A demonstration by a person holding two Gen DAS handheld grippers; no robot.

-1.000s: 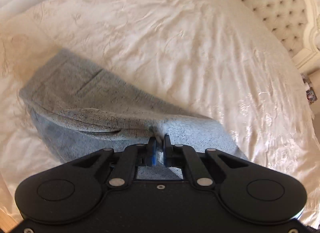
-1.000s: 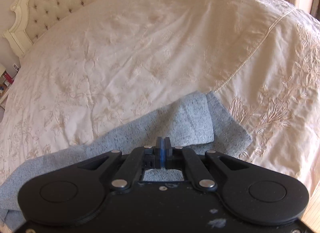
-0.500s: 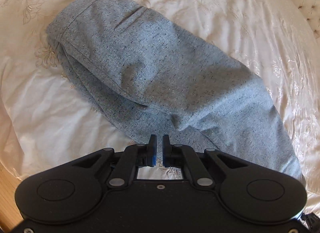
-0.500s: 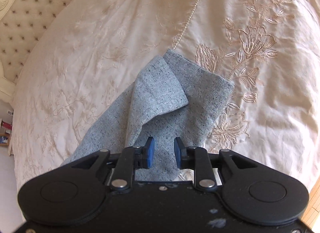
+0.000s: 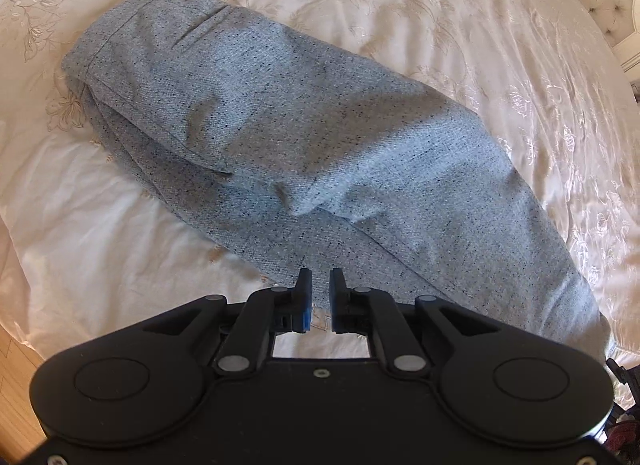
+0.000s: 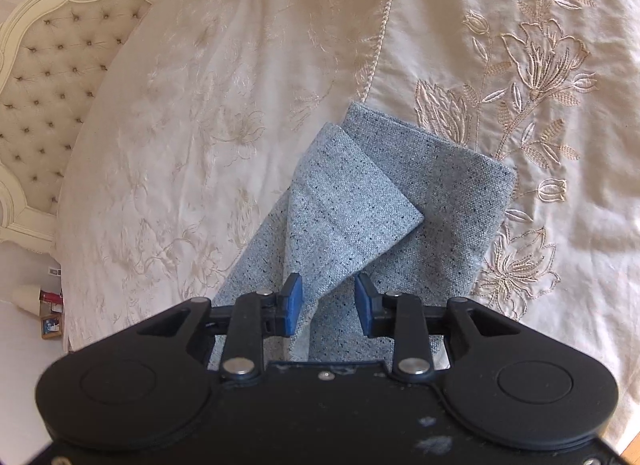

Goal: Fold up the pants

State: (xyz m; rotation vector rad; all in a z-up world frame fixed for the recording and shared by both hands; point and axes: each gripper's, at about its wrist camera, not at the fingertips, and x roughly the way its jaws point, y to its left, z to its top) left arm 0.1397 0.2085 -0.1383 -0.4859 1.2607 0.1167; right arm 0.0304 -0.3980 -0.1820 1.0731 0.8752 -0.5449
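While the waistband end of the pants (image 5: 304, 137) is shown only on the left, on the bed (image 5: 500, 45), stacked hems are seen under the right gripper (image 6: 329, 305); both it and the left gripper (image 5: 320, 297) are opening, unclasped.

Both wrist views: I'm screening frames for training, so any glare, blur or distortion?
Left wrist view: sharp, with sunlit glare on the bedspread at right and fisheye bending at the edges. Right wrist view: sharp, evenly lit pants, a curved headboard and dark corners.
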